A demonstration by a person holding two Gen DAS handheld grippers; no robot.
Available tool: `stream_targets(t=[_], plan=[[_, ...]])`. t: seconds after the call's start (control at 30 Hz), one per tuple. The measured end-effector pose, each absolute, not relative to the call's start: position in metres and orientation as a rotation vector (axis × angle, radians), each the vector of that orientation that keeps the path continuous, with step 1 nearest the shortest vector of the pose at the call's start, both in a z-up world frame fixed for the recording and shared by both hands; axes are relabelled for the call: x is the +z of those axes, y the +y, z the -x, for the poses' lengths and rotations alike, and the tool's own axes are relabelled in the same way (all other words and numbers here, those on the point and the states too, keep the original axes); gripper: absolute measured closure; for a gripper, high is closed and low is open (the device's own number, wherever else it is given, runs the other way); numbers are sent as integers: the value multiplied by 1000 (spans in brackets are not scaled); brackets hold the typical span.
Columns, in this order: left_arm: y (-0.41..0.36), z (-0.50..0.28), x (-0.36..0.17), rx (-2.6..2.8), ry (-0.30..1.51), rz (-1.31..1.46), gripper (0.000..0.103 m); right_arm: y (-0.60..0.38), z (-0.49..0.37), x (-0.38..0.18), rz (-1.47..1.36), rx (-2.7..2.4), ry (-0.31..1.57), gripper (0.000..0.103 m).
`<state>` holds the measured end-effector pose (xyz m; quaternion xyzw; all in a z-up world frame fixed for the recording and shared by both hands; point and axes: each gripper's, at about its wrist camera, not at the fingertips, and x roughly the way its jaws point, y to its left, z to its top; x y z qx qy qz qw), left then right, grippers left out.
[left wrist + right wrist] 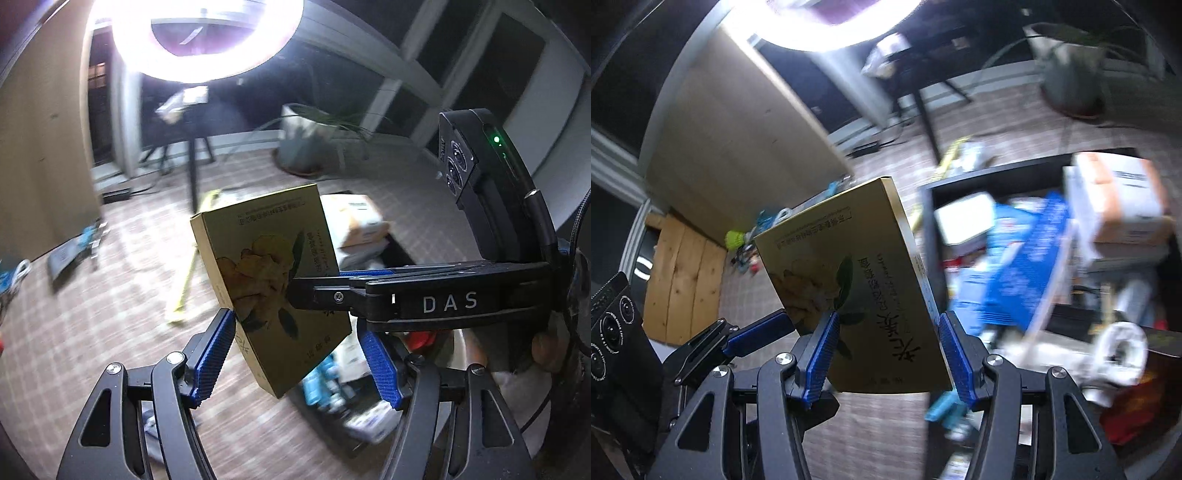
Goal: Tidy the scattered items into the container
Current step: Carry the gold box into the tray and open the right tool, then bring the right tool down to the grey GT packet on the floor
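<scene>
While both grippers, left [301,356] and right [884,356], clamp one gold box [271,280] above the tiled floor [92,317], the black bin's [932,236] blurred contents defy naming under ring-light [207,40] glare.

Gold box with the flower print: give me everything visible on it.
The gold box is a flat rectangular carton, apparently cardboard, with a yellow flower and dark leaves printed on its face, plus lines of text too blurred to read. It looks closed and undamaged. It is held off the floor, tilted, with a corner pointing up. The right gripper has its blue pads on the box's faces; in the left wrist view the left gripper straddles its lower part. The dark container lies beyond.
</scene>
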<state>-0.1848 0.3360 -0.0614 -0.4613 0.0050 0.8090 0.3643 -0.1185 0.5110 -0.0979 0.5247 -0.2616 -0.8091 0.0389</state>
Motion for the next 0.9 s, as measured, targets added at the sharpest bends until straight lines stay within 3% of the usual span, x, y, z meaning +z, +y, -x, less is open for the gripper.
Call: stream_targets(t=[0.47, 0.77, 0.9], plan=[[429, 205, -86, 1984, 8, 1262, 30, 605, 111, -108, -1676, -2582, -858, 50], [394, 208, -82, 2073, 20, 1269, 30, 609, 101, -94, -1635, -2674, -811, 46], [364, 201, -77, 2142, 39, 1273, 30, 586, 97, -89, -1626, -2699, -709, 46]])
